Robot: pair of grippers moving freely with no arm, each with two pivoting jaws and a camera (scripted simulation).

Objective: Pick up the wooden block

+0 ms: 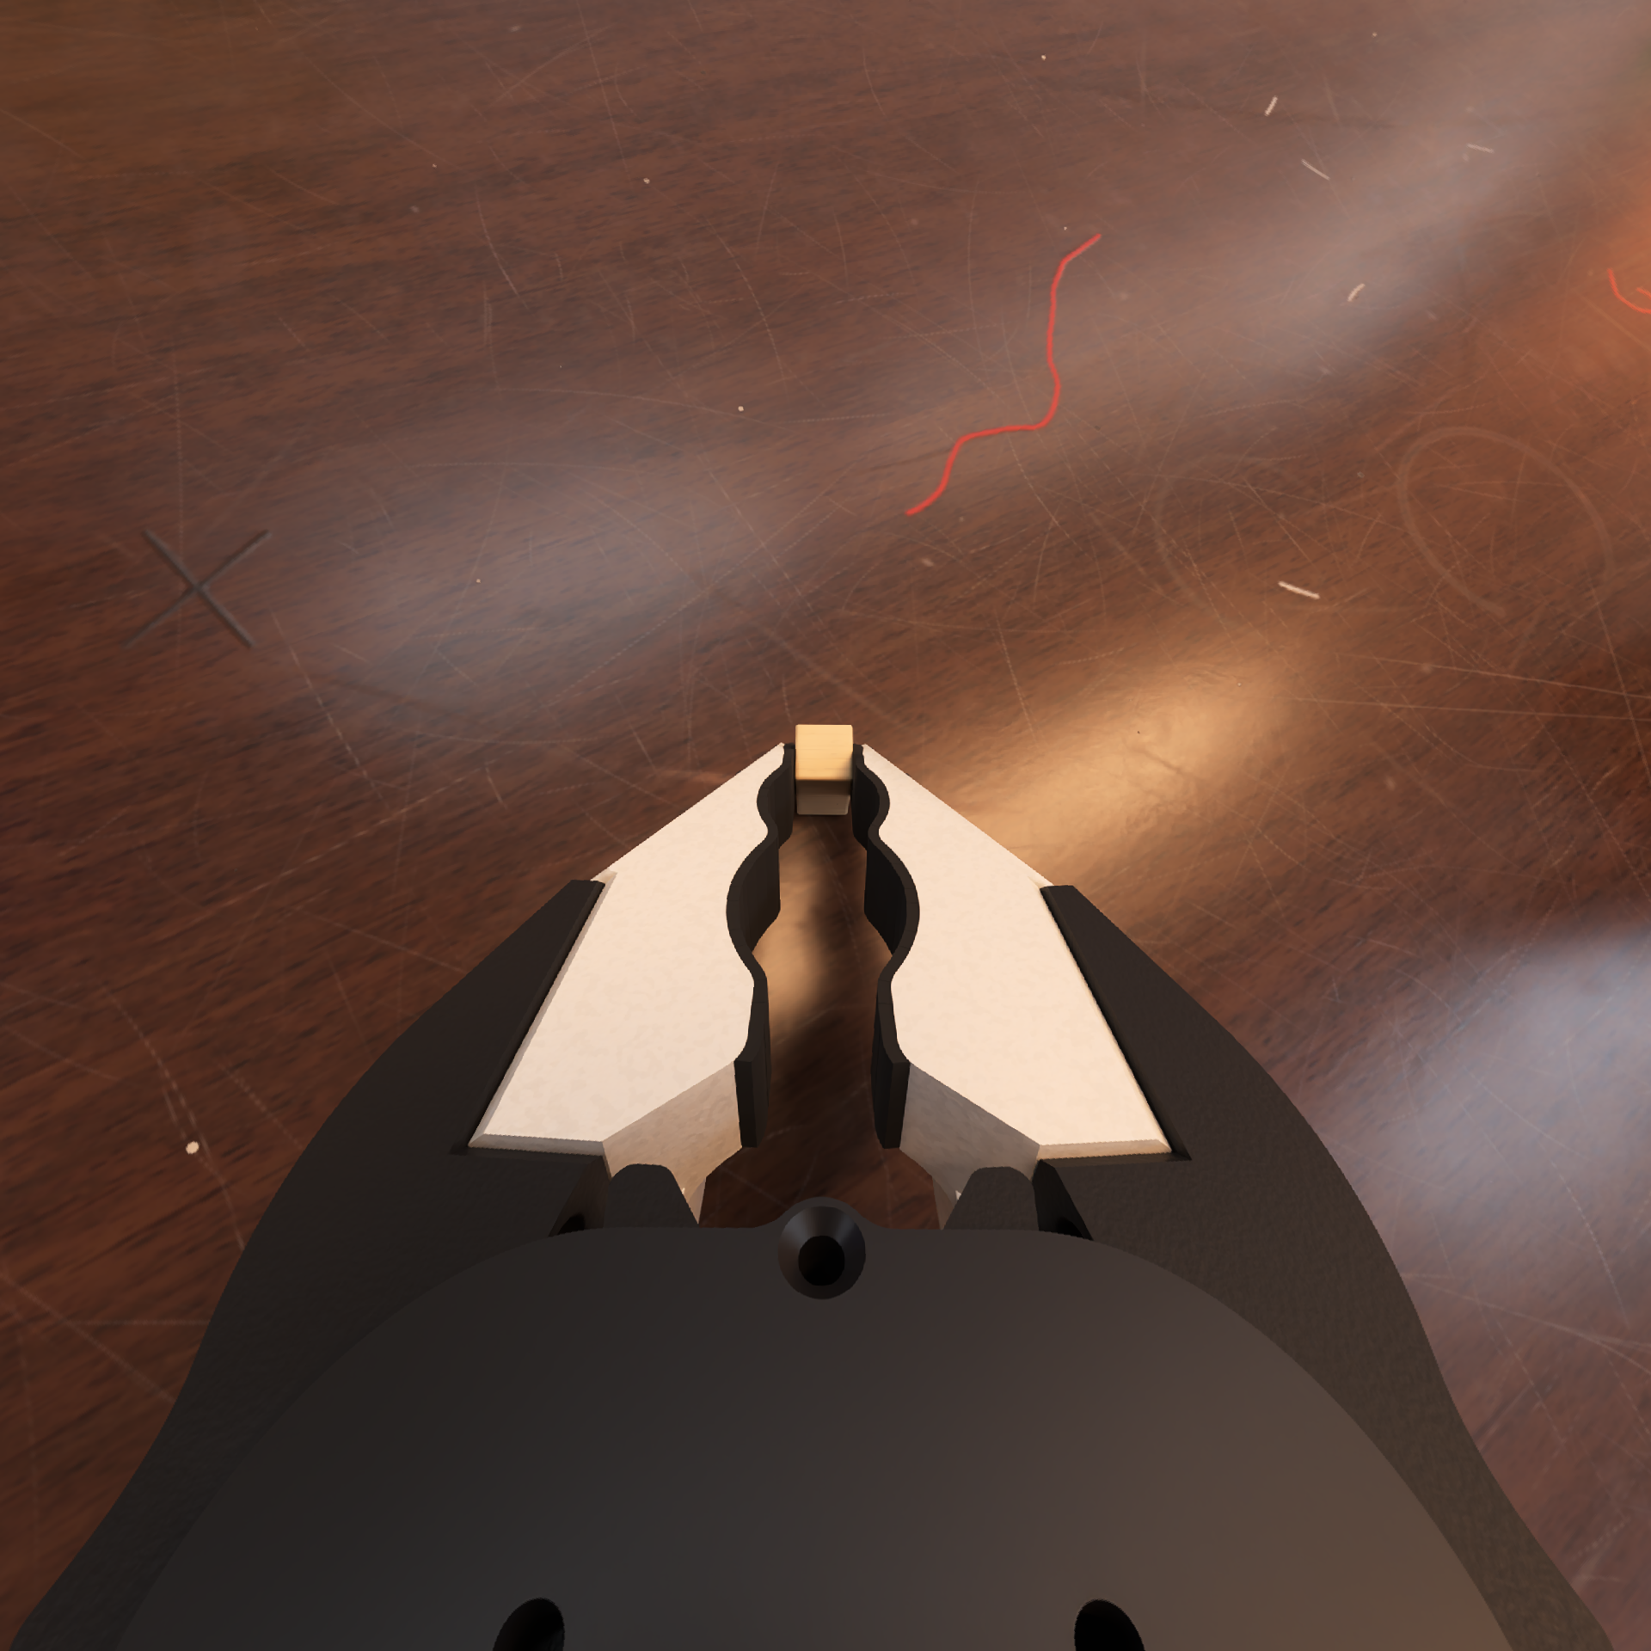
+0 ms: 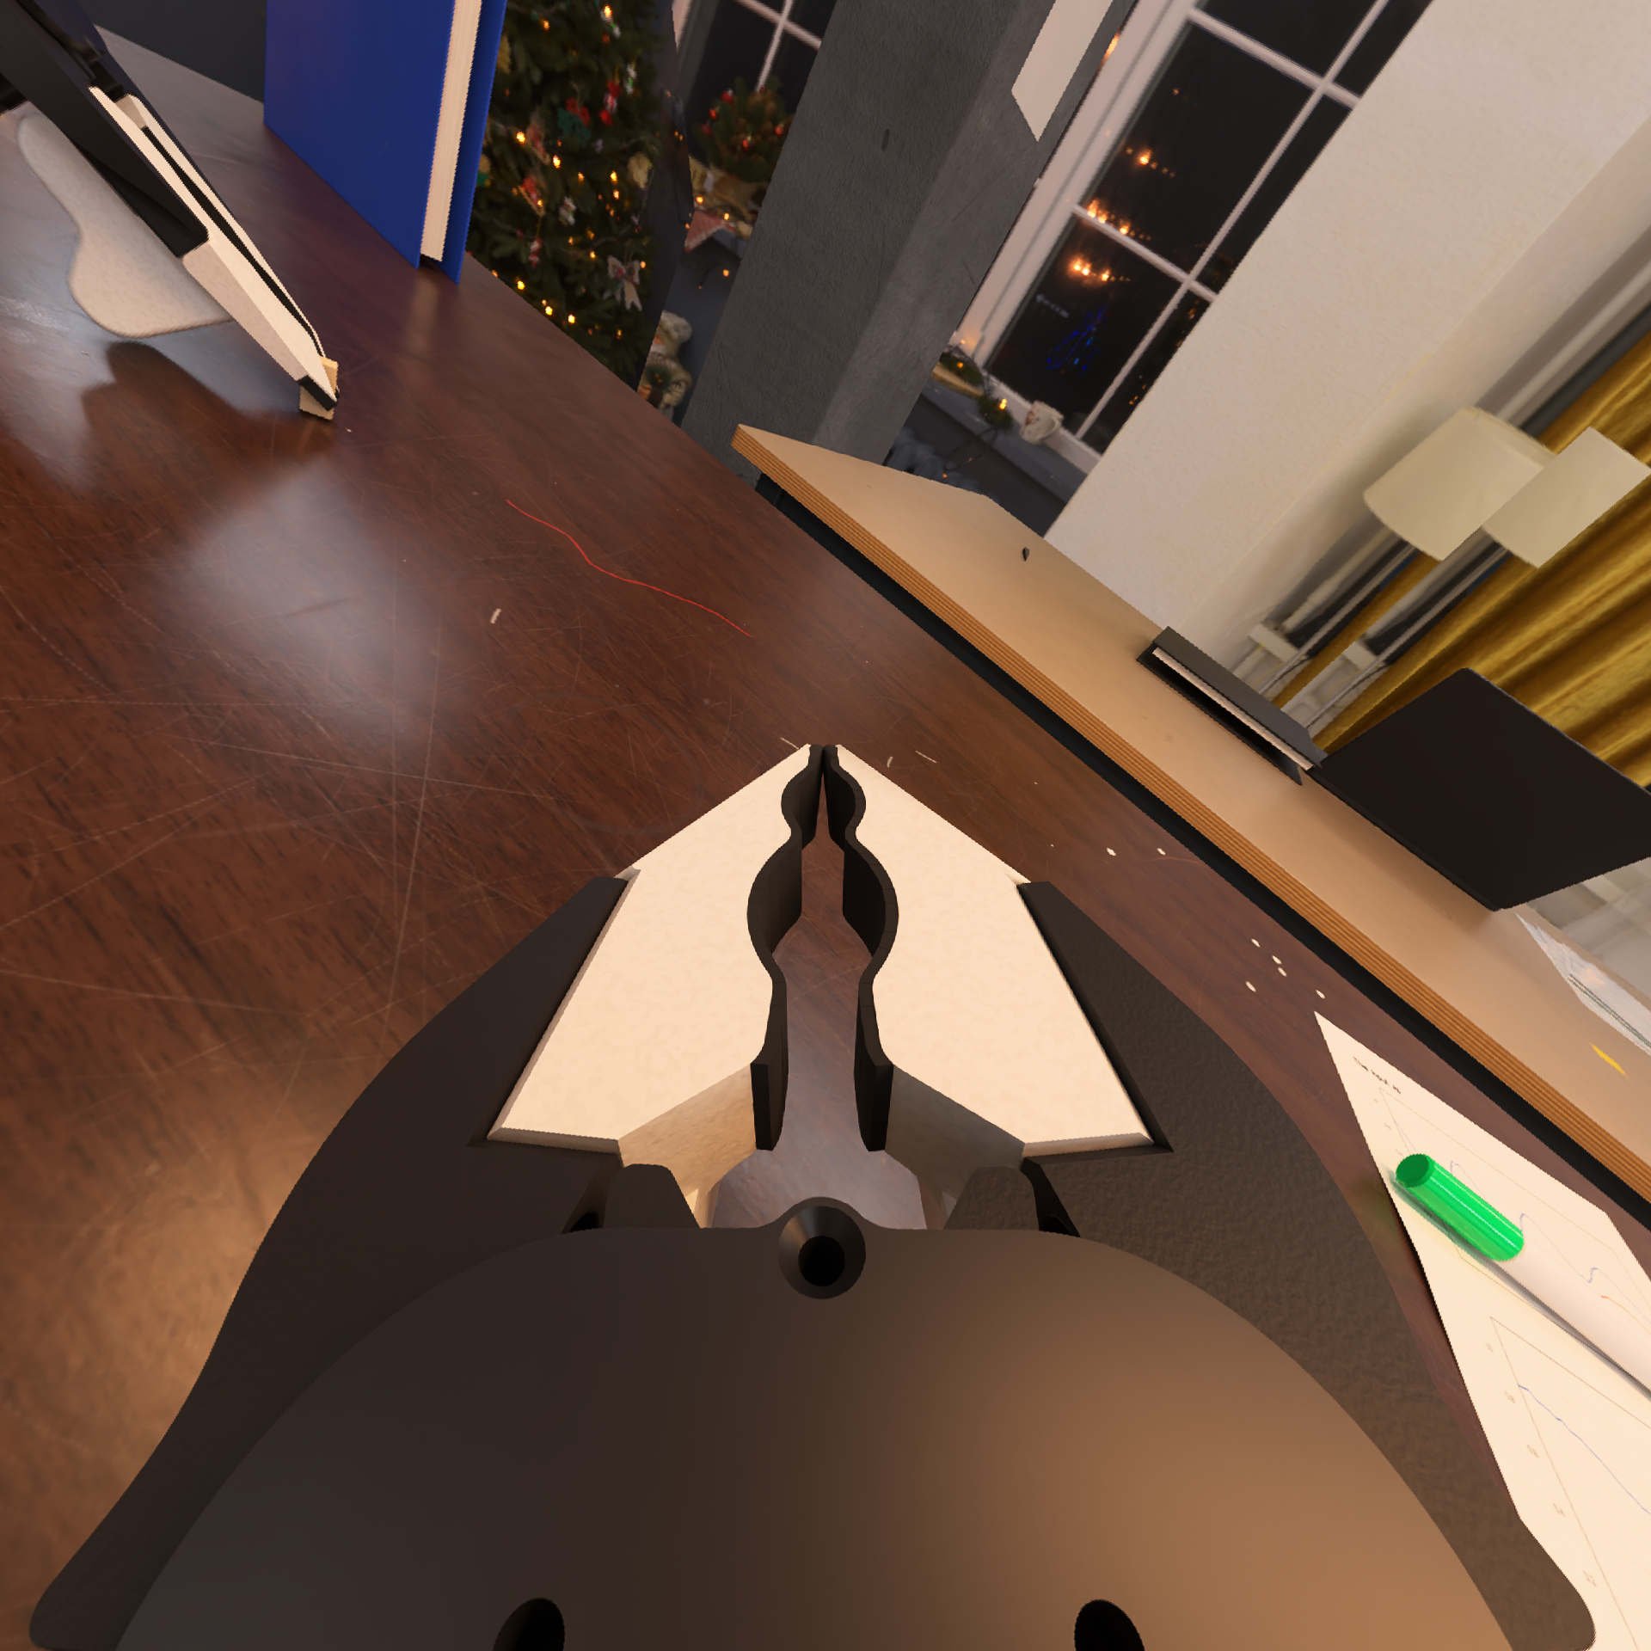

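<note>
- Two grippers in play: left gripper (image 1: 824, 773) pinches the wooden block (image 1: 824, 766) at its very fingertips; right gripper (image 2: 822, 759) has tips pressed together w/ nothing between them.
- Block: small, pale tan cube, seated betw the two black finger pads, top face poking past the tips. In right wrist view the same block (image 2: 323, 386) shows at the far left, clamped at the end of the left gripper (image 2: 317, 389), at or just above the table; can't tell if it touches.
- No containers visible in either view.
- Surface: dark reddish-brown wooden table (image 1: 447, 313), glossy, heavily scratched, w/ light glare patches. Thin red squiggly thread (image 1: 1027, 393) lies far-right of the block; faint X mark (image 1: 198, 587) scratched at left.
- On table, right wrist view: blue book (image 2: 366, 116) standing upright at far left; white paper sheet (image 2: 1519, 1322) near right w/ a green marker cap (image 2: 1458, 1206) resting on it.
- Beside the table on the right: lighter tan desk (image 2: 1027, 581) w/ a dark flat object (image 2: 1483, 786) on it.
- Room: lit Christmas tree (image 2: 572, 179) far back, grey pillar (image 2: 840, 223), dark multi-pane window (image 2: 1188, 196) w/ small lights, white wall, gold curtains (image 2: 1537, 607) at right.
</note>
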